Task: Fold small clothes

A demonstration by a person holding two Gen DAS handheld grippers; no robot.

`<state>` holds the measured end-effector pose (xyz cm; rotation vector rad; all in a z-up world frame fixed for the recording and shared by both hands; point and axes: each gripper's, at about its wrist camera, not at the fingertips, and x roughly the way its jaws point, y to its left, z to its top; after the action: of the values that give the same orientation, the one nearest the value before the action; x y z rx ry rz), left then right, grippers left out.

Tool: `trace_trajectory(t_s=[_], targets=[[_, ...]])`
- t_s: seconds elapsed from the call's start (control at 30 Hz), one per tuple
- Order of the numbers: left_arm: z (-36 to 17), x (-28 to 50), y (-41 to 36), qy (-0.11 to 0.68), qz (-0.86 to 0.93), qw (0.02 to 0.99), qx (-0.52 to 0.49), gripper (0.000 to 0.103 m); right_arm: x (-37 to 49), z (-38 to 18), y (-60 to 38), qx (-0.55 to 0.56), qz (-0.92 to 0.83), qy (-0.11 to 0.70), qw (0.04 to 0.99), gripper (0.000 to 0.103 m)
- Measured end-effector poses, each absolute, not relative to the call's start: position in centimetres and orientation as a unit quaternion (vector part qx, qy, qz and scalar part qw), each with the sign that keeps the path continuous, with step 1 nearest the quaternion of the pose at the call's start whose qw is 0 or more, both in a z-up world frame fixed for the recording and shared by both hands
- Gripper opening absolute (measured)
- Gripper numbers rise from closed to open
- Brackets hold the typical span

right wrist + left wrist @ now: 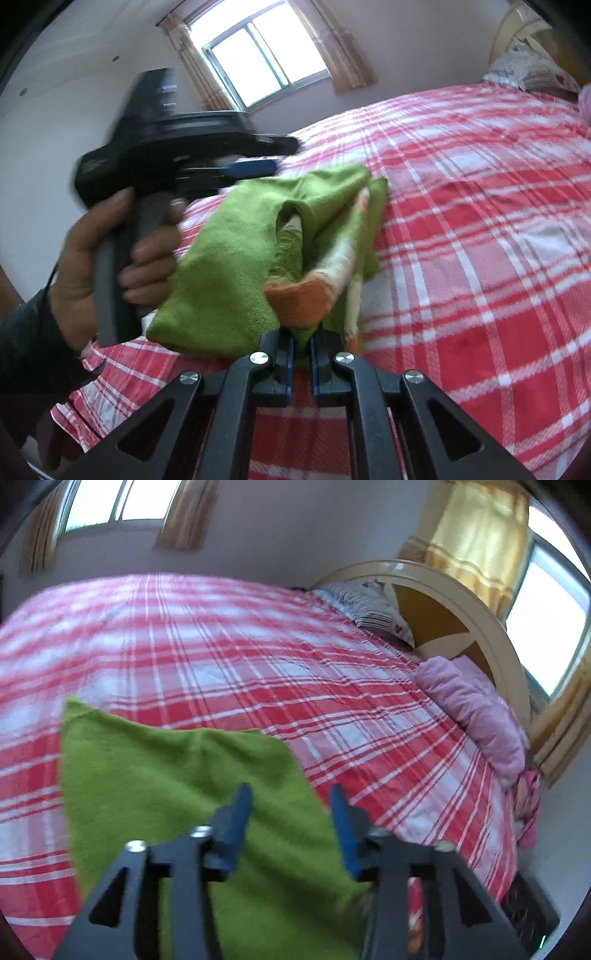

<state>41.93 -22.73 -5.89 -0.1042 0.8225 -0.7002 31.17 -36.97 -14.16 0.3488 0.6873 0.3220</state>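
Observation:
A small green garment (177, 782) lies spread on the red plaid bed sheet (229, 657). My left gripper (290, 801) hovers over its right edge, jaws apart and blue fingertips (240, 805) pressing on nothing. In the right wrist view the garment (229, 251) is bunched and lifted, showing an orange and white trim (306, 291). My right gripper (301, 343) is shut on its near edge. A hand (92, 258) holds the left gripper (280, 155) at the garment's far left side, fingers open.
At the head of the bed are a striped pillow (373, 605), a rolled pink blanket (476, 709) and a curved cream headboard (461, 602). Curtained windows (258, 55) lie beyond. The bed's right edge (517, 849) drops off near a dark object.

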Motion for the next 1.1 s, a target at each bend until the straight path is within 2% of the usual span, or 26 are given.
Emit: trace_trajectory(t_s=[0.13, 0.2, 0.27, 0.33, 0.37, 0.43, 0.53, 0.63, 0.7, 0.73, 0.87, 0.97, 1.1], targets=[[-6.6, 38.9, -20.2, 0.36, -0.307, 0.881, 0.018, 0.06, 30.9, -14.4, -37.2, 0.177, 0.153, 0.331, 0.914, 0.007], [-7.9, 37.2, -18.6, 0.346, -0.275, 0.895, 0.062, 0.065, 30.8, -14.4, -37.4, 0.182, 0.153, 0.33, 0.914, 0.014], [-9.0, 36.4, -17.3, 0.343, -0.257, 0.9, 0.082, 0.073, 30.5, -14.1, -37.9, 0.188, 0.136, 0.328, 0.916, 0.042], [-10.0, 36.2, -16.3, 0.351, -0.257, 0.897, 0.078, 0.074, 29.4, -13.0, -38.9, 0.197, 0.106, 0.296, 0.929, 0.059], [-10.6, 36.3, -15.7, 0.357, -0.259, 0.895, 0.064, 0.077, 29.0, -12.3, -39.3, 0.197, 0.091, 0.279, 0.936, 0.06], [-11.1, 36.7, -15.2, 0.364, -0.262, 0.893, 0.042, 0.081, 29.0, -10.6, -39.7, 0.189, 0.077, 0.257, 0.945, 0.06], [-12.2, 37.6, -14.7, 0.384, -0.272, 0.882, -0.009, 0.085, 31.6, -8.7, -38.4, 0.163, 0.097, 0.284, 0.94, 0.059], [-12.5, 37.4, -14.5, 0.389, -0.276, 0.879, -0.018, 0.092, 35.5, -8.4, -36.1, 0.137, 0.126, 0.324, 0.928, 0.053], [-12.8, 37.3, -14.4, 0.392, -0.276, 0.877, -0.022, 0.094, 38.4, -9.4, -34.9, 0.132, 0.127, 0.367, 0.912, 0.037], [-12.9, 37.3, -14.3, 0.394, -0.278, 0.875, -0.027, 0.096, 39.4, -9.9, -34.8, 0.139, 0.125, 0.379, 0.906, 0.02], [-13.3, 37.4, -12.9, 0.406, -0.277, 0.869, -0.062, 0.099, 39.5, -11.3, -35.8, 0.183, 0.104, 0.388, 0.897, 0.016], [-13.7, 37.7, -12.0, 0.413, -0.284, 0.86, -0.093, 0.1, 38.1, -12.7, -36.2, 0.167, 0.079, 0.392, 0.901, 0.012], [-13.8, 37.6, -12.3, 0.418, -0.288, 0.857, -0.094, 0.101, 37.3, -14.3, -37.9, 0.206, 0.079, 0.391, 0.893, 0.008]])
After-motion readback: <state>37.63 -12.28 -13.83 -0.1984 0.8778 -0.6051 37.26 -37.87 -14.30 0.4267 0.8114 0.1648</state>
